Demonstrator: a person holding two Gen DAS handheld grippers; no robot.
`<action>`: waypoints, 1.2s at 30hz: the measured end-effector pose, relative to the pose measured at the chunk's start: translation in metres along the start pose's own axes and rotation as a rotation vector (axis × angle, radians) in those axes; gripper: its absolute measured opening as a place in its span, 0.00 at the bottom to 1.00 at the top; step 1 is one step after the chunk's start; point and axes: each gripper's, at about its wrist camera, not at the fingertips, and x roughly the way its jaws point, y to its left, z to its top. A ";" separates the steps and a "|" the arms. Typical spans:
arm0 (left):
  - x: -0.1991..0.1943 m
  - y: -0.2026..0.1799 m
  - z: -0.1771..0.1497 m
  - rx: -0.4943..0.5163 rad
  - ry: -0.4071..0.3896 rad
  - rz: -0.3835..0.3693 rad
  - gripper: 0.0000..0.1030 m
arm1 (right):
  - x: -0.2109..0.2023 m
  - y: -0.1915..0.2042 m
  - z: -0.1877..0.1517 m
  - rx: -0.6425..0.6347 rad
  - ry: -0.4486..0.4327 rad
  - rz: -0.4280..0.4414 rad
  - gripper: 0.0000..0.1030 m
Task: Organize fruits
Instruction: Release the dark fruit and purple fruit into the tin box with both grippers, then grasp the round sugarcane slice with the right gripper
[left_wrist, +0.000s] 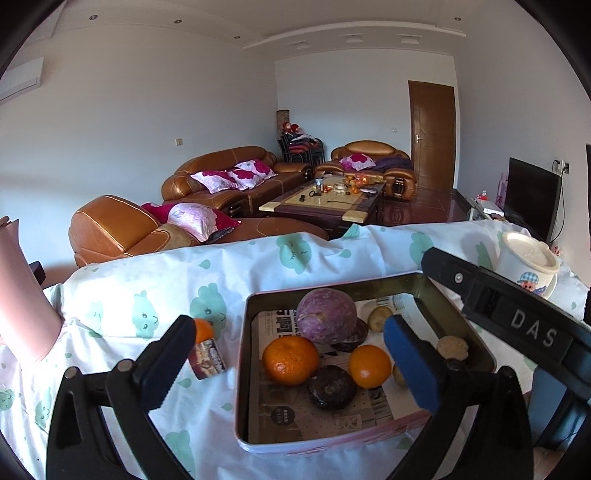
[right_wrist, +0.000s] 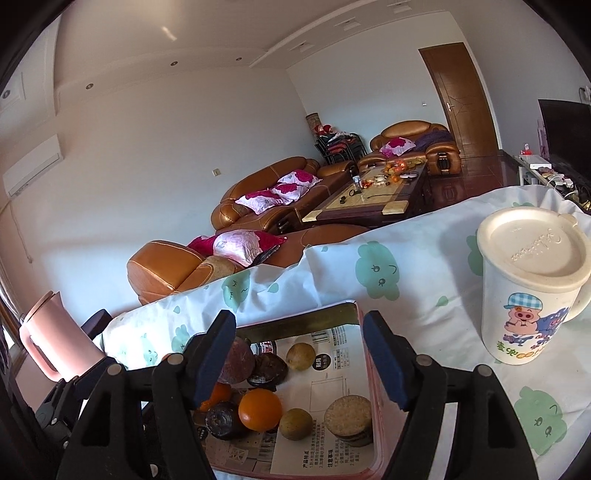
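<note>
A square metal tin (left_wrist: 242, 369) lined with newspaper sits on the cloud-print cloth. It holds a purple fruit (left_wrist: 327, 316), two oranges (left_wrist: 290, 360) (left_wrist: 370, 365), dark round fruits (left_wrist: 332, 386), small yellowish fruits (left_wrist: 380, 317) and a round biscuit (left_wrist: 452, 347). My left gripper (left_wrist: 291, 363) is open over the tin's near side. A third orange (left_wrist: 203, 329) lies outside the tin on the left. In the right wrist view the tin (right_wrist: 371, 373) lies between the open fingers of my right gripper (right_wrist: 301, 360). The right gripper's arm (left_wrist: 517, 310) crosses the tin's far right corner.
A white lidded cartoon mug (right_wrist: 532, 284) stands right of the tin, also seen in the left wrist view (left_wrist: 526, 264). A pink jug (right_wrist: 51, 339) stands at the left table edge. A small snack packet (left_wrist: 207, 360) lies beside the outside orange. Sofas and a coffee table lie beyond.
</note>
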 end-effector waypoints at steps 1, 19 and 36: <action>-0.002 0.003 -0.001 -0.001 -0.003 0.008 1.00 | -0.001 0.002 -0.001 -0.008 -0.003 0.000 0.71; -0.009 0.067 -0.029 -0.032 0.025 0.164 1.00 | -0.014 0.038 -0.028 -0.160 -0.062 -0.064 0.71; -0.010 0.136 -0.045 -0.046 0.061 0.254 1.00 | -0.028 0.106 -0.065 -0.266 -0.021 -0.004 0.71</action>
